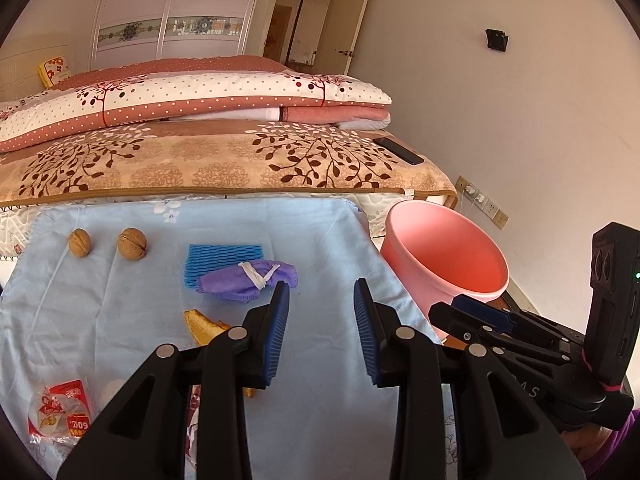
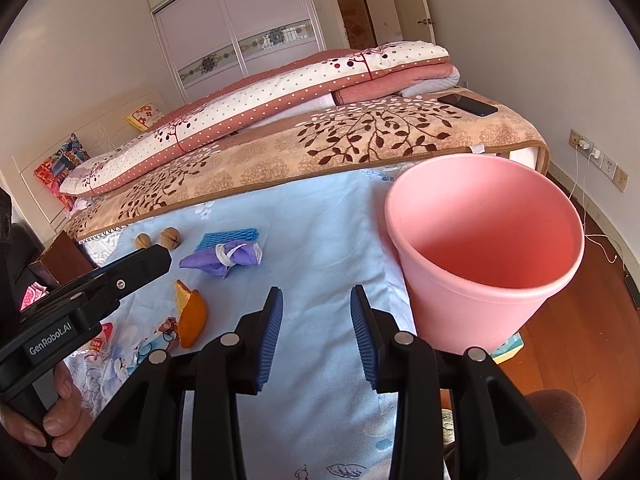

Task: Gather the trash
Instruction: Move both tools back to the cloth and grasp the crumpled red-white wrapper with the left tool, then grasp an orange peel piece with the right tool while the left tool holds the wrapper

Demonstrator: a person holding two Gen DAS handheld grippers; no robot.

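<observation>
- Your left tool and right tool both hang with fingers apart, gripping nothing, above the light blue cloth.
- Trash lies ahead: orange peel, purple mask on blue foam net, two walnuts, a red wrapper.
- The pink bin stands right of the cloth.
- The left tool's body reads "GenRobot.AI".

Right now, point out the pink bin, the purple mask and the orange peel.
pink bin (image 2: 486,240): right wrist view, inner wall.
purple mask (image 1: 236,282): left wrist view, middle of fabric.
orange peel (image 2: 194,318): right wrist view, outer skin.
</observation>
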